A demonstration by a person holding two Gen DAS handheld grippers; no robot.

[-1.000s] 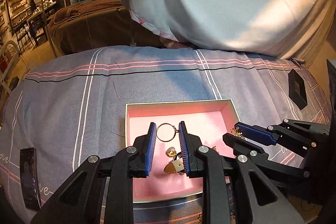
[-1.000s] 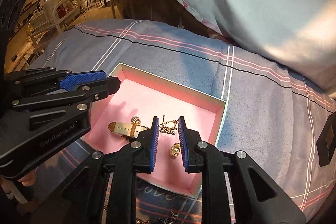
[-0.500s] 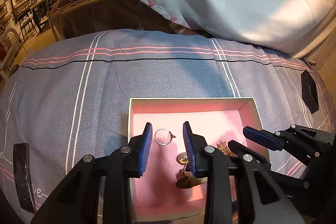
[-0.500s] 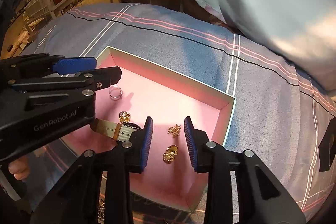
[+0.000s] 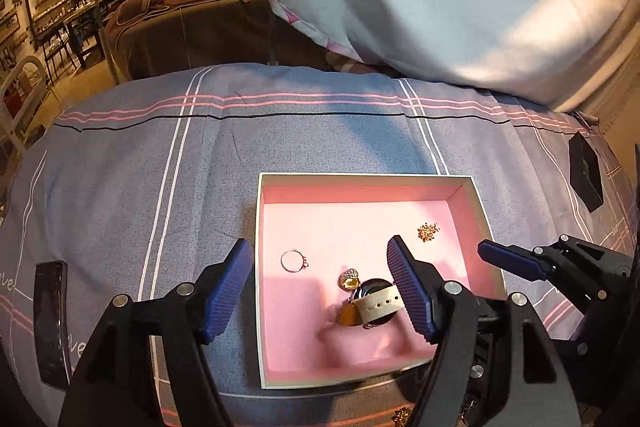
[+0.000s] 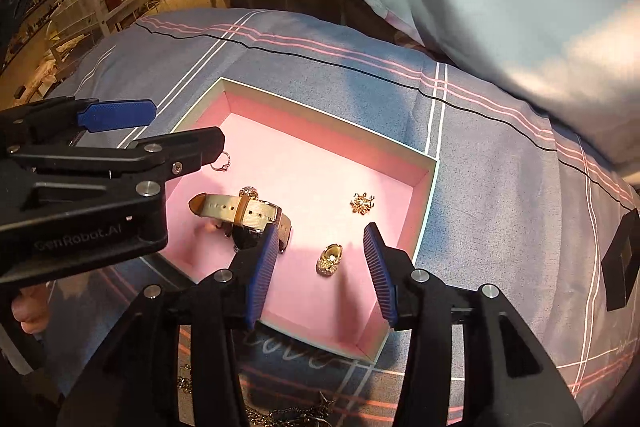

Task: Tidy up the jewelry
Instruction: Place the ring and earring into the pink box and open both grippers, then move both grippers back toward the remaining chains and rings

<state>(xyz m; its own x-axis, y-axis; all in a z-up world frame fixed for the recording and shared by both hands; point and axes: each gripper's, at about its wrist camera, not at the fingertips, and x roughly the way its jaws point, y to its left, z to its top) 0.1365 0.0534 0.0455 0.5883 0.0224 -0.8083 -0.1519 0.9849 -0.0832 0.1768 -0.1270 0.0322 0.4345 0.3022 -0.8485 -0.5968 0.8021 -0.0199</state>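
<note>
Blue striped bed cover [image 5: 320, 139], pink box [image 5: 360, 187] sitting on it, thin ring [image 5: 293, 261], gold ring [image 5: 349, 278], watch [image 6: 240, 213] and small gold charm [image 6: 362, 203] lying inside, left gripper [image 5: 320, 285] and right gripper [image 6: 320, 267] both wide apart above, holding nothing.

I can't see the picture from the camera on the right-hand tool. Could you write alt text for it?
An open pink-lined box sits on a striped blue-grey bedspread, holding a cream-strapped watch, a thin ring, a gold cluster piece and a small gold charm. The right tool hovers open around the charm, while the left tool, also open, reaches in from the left.
</note>
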